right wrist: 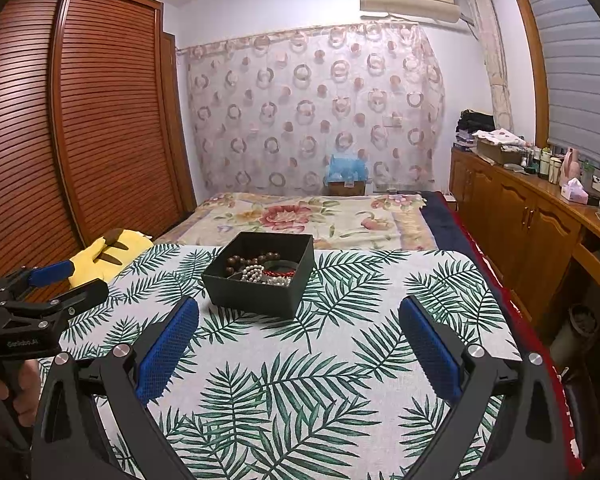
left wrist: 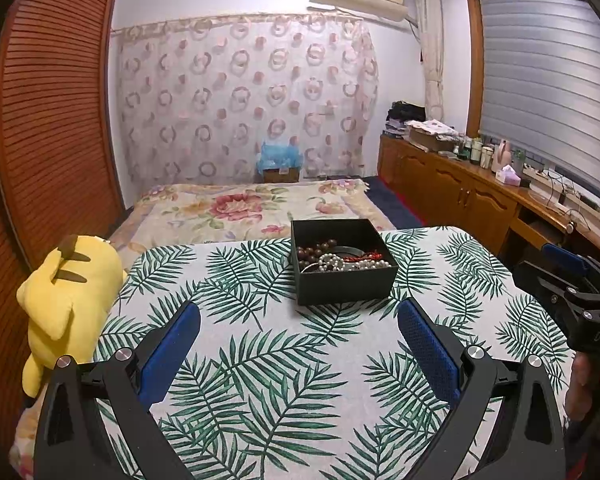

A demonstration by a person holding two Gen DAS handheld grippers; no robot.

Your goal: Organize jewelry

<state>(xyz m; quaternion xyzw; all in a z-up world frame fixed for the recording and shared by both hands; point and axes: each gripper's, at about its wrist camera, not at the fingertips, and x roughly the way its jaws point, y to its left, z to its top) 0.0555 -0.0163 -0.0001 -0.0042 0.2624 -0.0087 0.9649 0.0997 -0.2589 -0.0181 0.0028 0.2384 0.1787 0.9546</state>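
Observation:
A black open box [left wrist: 342,290] stands on the leaf-print tablecloth [left wrist: 284,380] at the far middle of the table. It holds brown bead, white pearl and red bead strands [left wrist: 340,258]. My left gripper [left wrist: 298,312] is open and empty, just short of the box. The box also shows in the right wrist view [right wrist: 256,298], with the strands [right wrist: 262,270] inside. My right gripper [right wrist: 300,310] is open and empty, near the box's right front corner. Each gripper shows at the other view's edge.
A yellow plush toy [left wrist: 66,300] lies at the table's left edge. A bed with a floral cover [left wrist: 252,210] lies beyond the table. A wooden cabinet [right wrist: 528,224] with bottles runs along the right wall. A slatted wardrobe [right wrist: 100,120] stands at left.

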